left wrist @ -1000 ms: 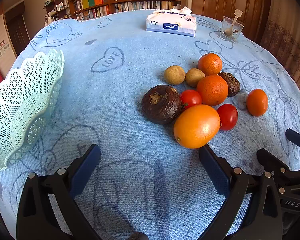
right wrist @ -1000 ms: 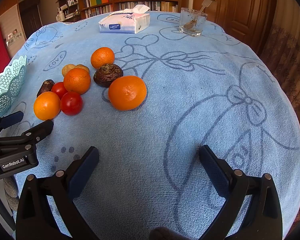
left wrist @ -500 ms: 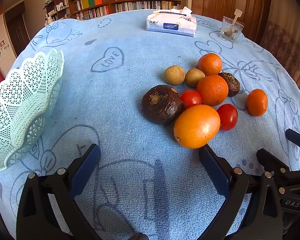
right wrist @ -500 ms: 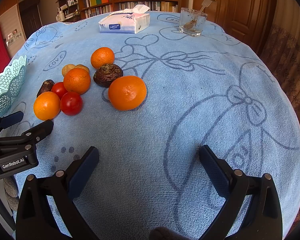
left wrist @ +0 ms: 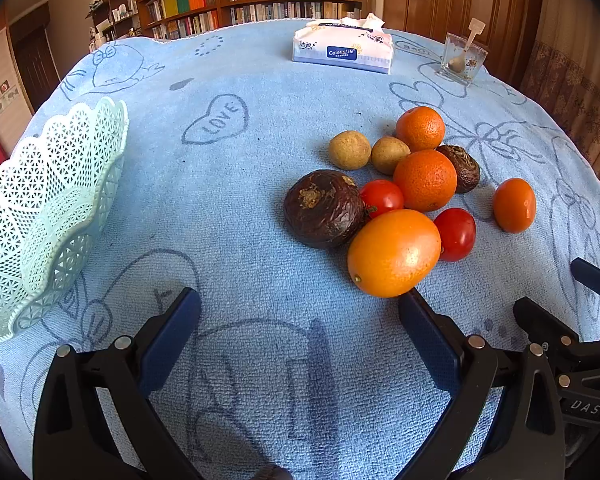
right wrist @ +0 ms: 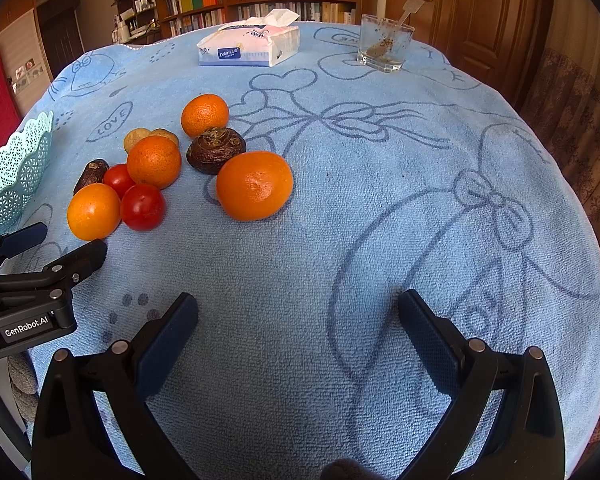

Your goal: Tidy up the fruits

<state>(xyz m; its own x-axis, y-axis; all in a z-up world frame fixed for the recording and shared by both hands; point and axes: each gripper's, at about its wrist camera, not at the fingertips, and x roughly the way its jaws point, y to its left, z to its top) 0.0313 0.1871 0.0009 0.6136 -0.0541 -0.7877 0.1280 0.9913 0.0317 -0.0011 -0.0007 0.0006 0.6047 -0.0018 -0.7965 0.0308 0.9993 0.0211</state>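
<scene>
**A:** Just ahead of your left gripper, off its right fingertip, lies the big orange fruit. It is the nearest piece of the pile. Both claws are spread wide with nothing between the fingers.

**B:** And the right gripper?

**A:** It faces bare blue cloth. The lone orange sits ahead of it and to its left, well apart. Your left hand is the nearer one for the cluster.

**B:** How does that big fruit lie?

**A:** It's an oval, lying on its side. In the left wrist view its long axis runs from lower left to upper right, with a small stem dot at the near-left end. It touches the dark wrinkled fruit and a red tomato, so I judge you need to swing right and close across the short axis.

**B:** Where would it go?

**A:** Likely the mint lattice basket, far left of the left claw, with no fruit visible in it.
</scene>
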